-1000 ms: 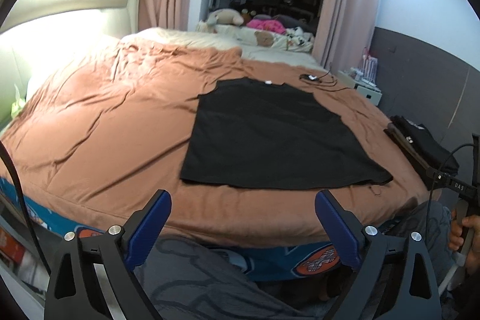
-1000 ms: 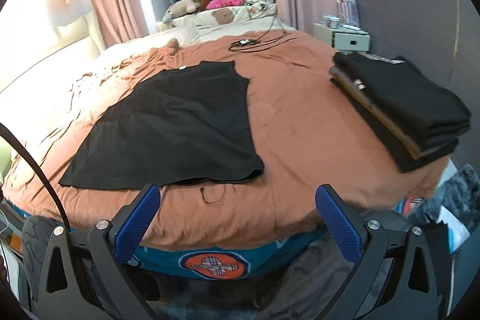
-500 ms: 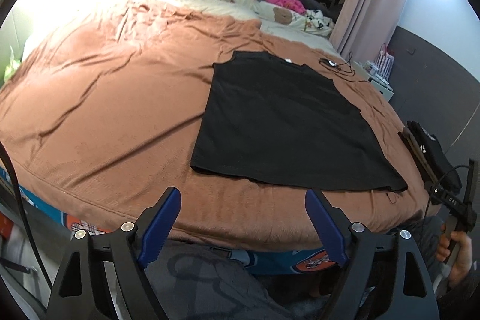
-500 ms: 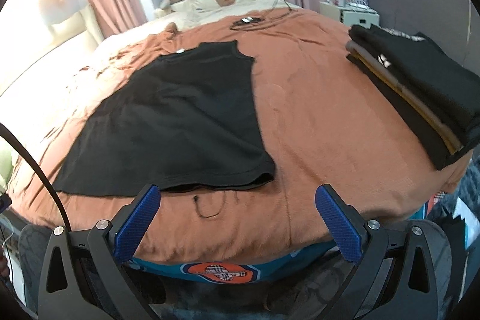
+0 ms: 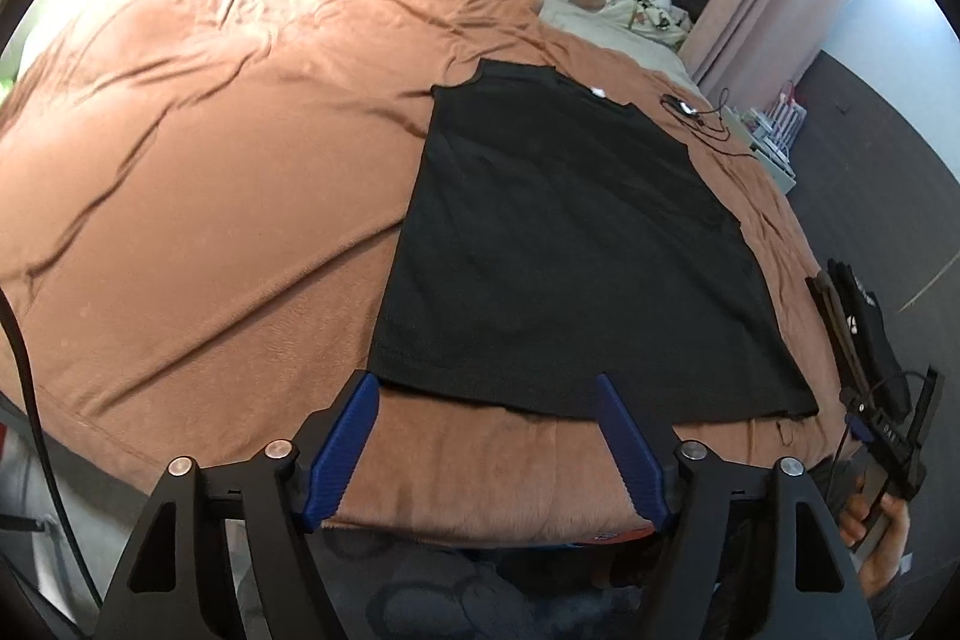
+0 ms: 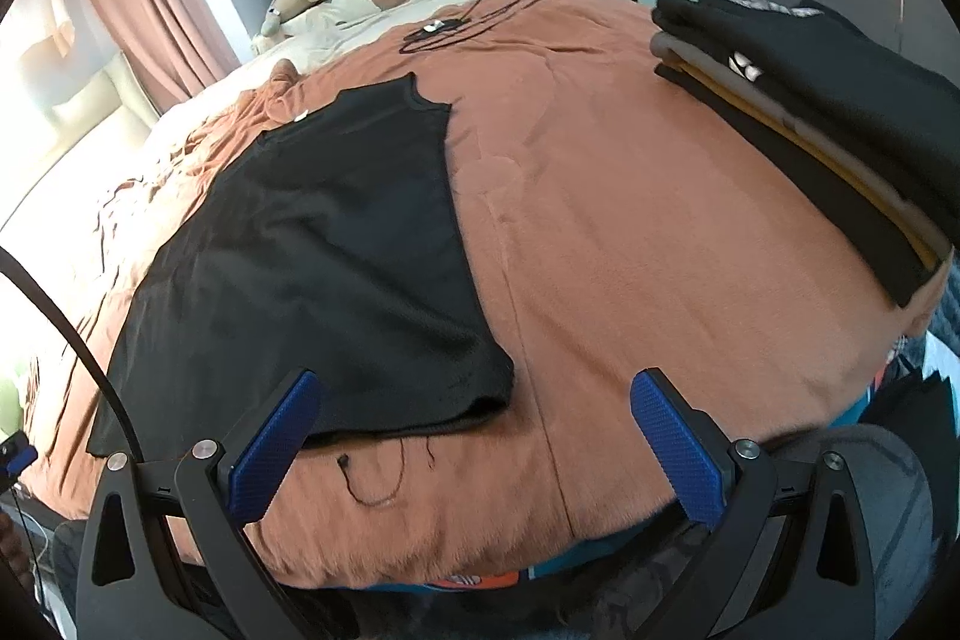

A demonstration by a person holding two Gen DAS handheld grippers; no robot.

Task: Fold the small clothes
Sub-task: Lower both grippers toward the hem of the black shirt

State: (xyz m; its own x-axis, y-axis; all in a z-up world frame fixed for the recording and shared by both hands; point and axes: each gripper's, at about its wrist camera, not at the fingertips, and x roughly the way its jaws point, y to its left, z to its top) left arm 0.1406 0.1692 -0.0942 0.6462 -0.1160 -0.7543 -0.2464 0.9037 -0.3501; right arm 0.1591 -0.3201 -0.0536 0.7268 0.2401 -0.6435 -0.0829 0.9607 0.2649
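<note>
Both grippers closer now: left gripper and right gripper, fingers spread empty, flank black shirt's near hem; long axis runs away.

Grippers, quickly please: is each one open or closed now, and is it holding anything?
Left gripper: open, holding nothing, at the near hem of the black shirt.
Right gripper: open, holding nothing.

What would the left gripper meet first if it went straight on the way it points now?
Most likely the near hem of the black shirt spread flat on the brown blanket. The open left gripper already frames that hem's left part between its fingers, though depth is unclear, so it may touch blanket first.
</note>
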